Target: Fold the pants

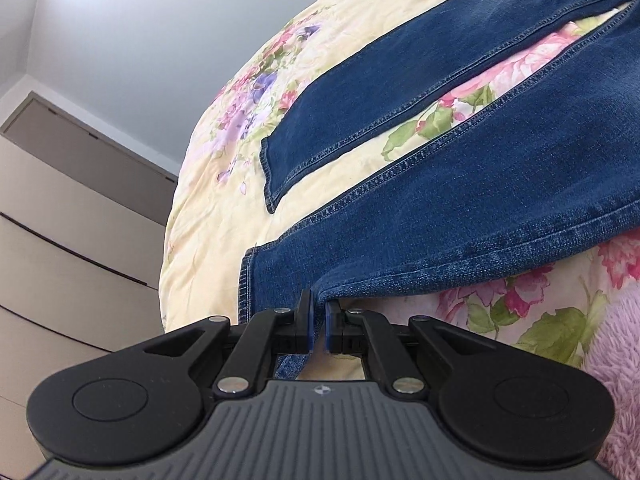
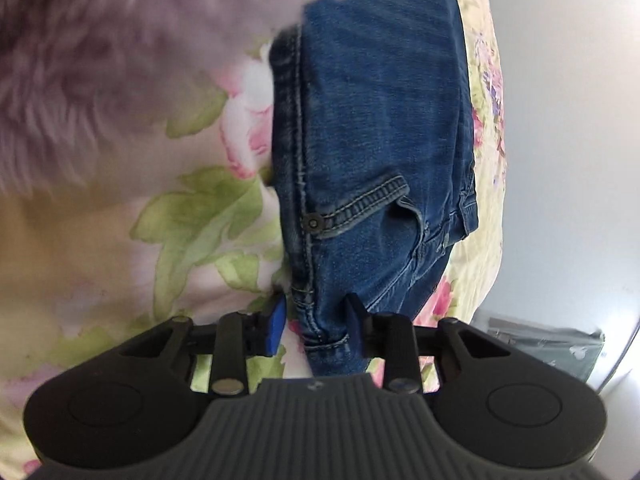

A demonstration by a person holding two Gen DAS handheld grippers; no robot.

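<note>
My left claw (image 1: 319,322) pinched the hem edge of the blue stitched-denim pants (image 1: 460,216), which lay spread on the yellow floral quilted bedspread (image 1: 224,184). My right claw (image 2: 316,326) stood narrowly parted around the bunched waistband seam; contact could not be confirmed.

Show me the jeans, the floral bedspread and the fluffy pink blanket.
jeans (image 1: 460,208), left wrist view, near leg.
floral bedspread (image 1: 224,208), left wrist view, bare yellow part.
fluffy pink blanket (image 2: 100,60), right wrist view, its pile.

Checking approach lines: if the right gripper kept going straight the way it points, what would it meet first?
The jeans: their waistband end already lies between the right gripper pads, so more denim comes first, probably the pocket area.
</note>
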